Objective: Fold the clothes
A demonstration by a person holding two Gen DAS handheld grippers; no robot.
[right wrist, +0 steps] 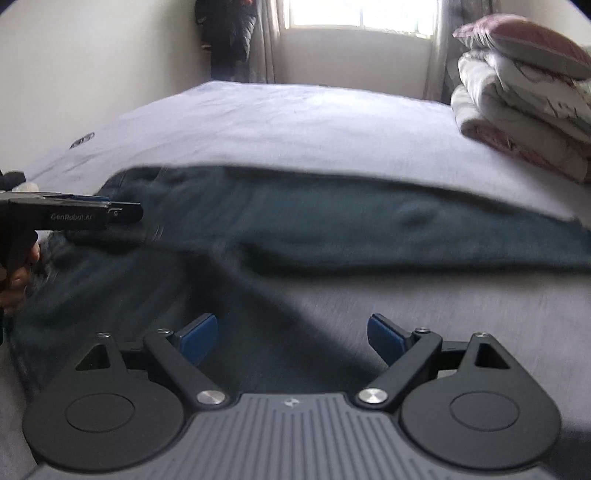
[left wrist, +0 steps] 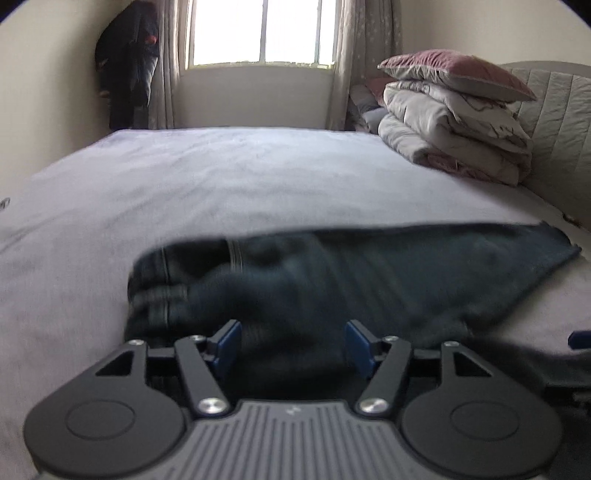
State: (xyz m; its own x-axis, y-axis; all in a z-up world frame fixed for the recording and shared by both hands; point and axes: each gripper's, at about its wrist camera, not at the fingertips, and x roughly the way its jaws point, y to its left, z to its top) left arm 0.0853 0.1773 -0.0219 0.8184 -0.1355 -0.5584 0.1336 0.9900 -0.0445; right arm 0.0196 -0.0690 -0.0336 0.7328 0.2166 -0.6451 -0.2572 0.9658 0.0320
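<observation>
Dark blue jeans (left wrist: 332,273) lie spread across the near part of a bed with a pale lilac sheet (left wrist: 240,173). The waistband end is bunched at the left, one leg runs out to the right. My left gripper (left wrist: 291,343) is open, its blue pads on either side of a raised bunch of denim near the waist. In the right wrist view the jeans (right wrist: 332,221) stretch across the bed (right wrist: 295,122). My right gripper (right wrist: 291,336) is open and empty over the denim edge and sheet. The left gripper (right wrist: 92,216) shows at the left edge.
A folded quilt stack (left wrist: 454,136) with a pink pillow (left wrist: 458,72) on top sits at the bed's far right by a padded headboard (left wrist: 561,122). A window (left wrist: 262,33) with curtains is behind. Dark clothing (left wrist: 127,66) hangs in the far left corner.
</observation>
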